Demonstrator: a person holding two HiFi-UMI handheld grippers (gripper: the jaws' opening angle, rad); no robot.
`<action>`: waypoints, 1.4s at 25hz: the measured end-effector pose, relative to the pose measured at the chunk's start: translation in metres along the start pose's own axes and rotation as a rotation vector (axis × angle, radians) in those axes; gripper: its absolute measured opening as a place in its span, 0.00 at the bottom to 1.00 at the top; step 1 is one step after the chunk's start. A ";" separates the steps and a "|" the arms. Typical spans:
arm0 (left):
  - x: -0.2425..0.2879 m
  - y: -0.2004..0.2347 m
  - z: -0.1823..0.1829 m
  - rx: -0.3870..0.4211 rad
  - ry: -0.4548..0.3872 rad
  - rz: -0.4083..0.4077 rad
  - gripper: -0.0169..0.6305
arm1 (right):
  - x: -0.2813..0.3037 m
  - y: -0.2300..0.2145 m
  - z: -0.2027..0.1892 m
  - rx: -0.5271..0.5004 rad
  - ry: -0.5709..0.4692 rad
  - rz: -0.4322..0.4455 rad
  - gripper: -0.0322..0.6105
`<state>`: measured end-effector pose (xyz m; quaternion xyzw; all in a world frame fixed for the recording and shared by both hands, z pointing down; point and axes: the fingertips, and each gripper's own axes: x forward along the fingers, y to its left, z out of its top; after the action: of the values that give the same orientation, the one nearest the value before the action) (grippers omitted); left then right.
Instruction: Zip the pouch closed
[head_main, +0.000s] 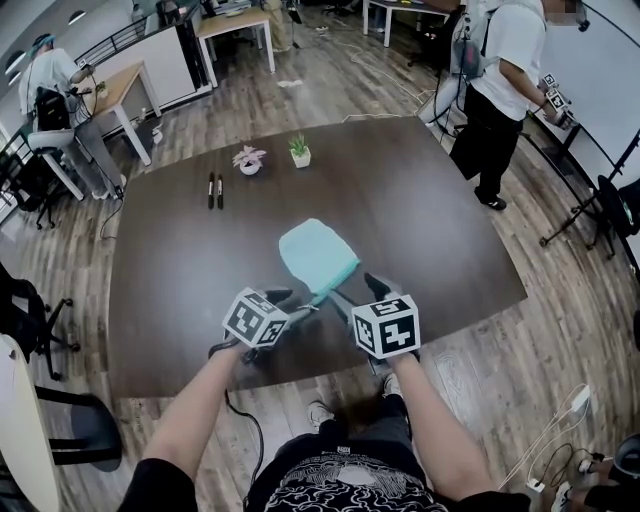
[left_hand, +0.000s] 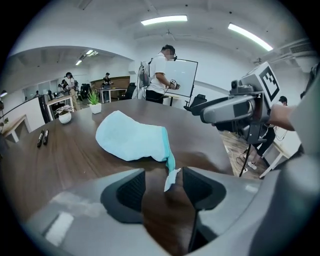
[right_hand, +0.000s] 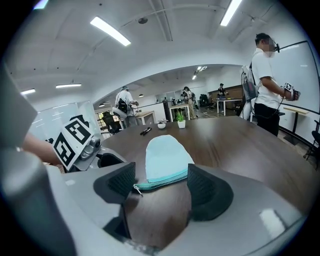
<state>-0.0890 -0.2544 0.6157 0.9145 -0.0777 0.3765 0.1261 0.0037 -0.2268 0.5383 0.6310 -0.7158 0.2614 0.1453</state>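
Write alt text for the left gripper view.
The left gripper, jaws open, straddles the pale zipper tab of a light blue pouch lying on a dark table, not pressing it. The right gripper hovers at the right; two pens, a potted plant and a person at a whiteboard sit behind.

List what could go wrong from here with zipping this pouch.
1. The left gripper is open around the small pale tab at the zip's end; the tab sits off-centre, so closing may catch only its tip and slip.
2. The pouch lies loose on the smooth table; the right gripper is open around the zipper and holds nothing, so a pull may drag the whole pouch.
3. Both grippers crowd one end and may collide.
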 end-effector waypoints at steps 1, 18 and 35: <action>0.002 -0.001 -0.002 0.004 0.008 -0.007 0.41 | 0.000 -0.001 -0.002 0.002 0.003 -0.002 0.56; 0.016 -0.014 -0.008 -0.016 0.036 -0.047 0.06 | -0.009 -0.017 -0.007 -0.012 0.023 -0.006 0.55; -0.022 -0.018 0.024 -0.222 -0.058 -0.068 0.06 | -0.004 0.003 0.015 -0.057 0.027 0.145 0.54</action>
<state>-0.0846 -0.2435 0.5804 0.9075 -0.0915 0.3345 0.2370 0.0031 -0.2313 0.5233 0.5694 -0.7649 0.2592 0.1534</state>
